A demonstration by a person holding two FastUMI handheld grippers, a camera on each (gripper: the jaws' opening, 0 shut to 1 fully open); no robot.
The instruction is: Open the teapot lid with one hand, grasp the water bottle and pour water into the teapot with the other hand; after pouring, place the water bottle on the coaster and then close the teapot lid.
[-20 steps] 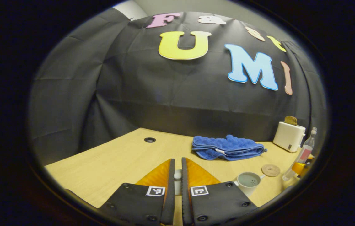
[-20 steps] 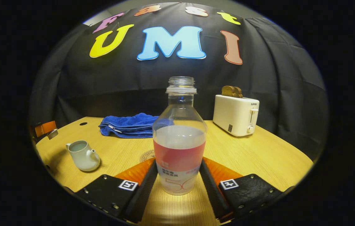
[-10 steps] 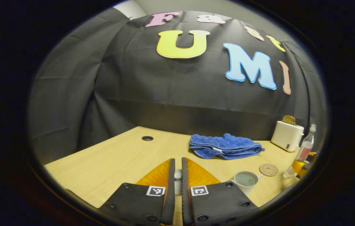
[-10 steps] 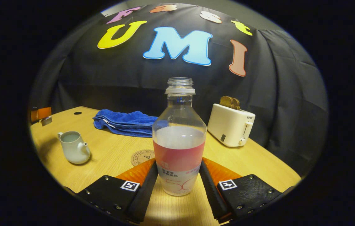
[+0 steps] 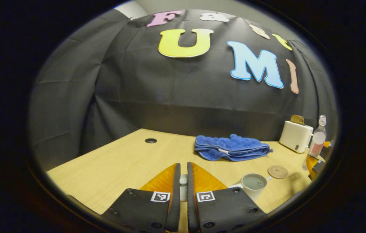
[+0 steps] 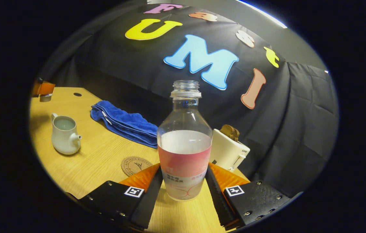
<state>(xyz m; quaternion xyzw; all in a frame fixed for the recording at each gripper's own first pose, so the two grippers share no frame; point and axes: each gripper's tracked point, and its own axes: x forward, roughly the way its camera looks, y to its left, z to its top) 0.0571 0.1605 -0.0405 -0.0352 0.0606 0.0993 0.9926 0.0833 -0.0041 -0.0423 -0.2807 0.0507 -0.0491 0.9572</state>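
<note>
Bottle is sitting upright between the right gripper fingers, both pressing its label, lifted over the bench near the coaster. Teapot is standing open at far left. Left gripper is pinching the lid, fingers nearly closed, teapot just right of it.

Left tool: fingers nearly together, pinching small pale lid, held low over bench. Right tool: fingers pressed on both sides of water bottle, view tilted.
</note>
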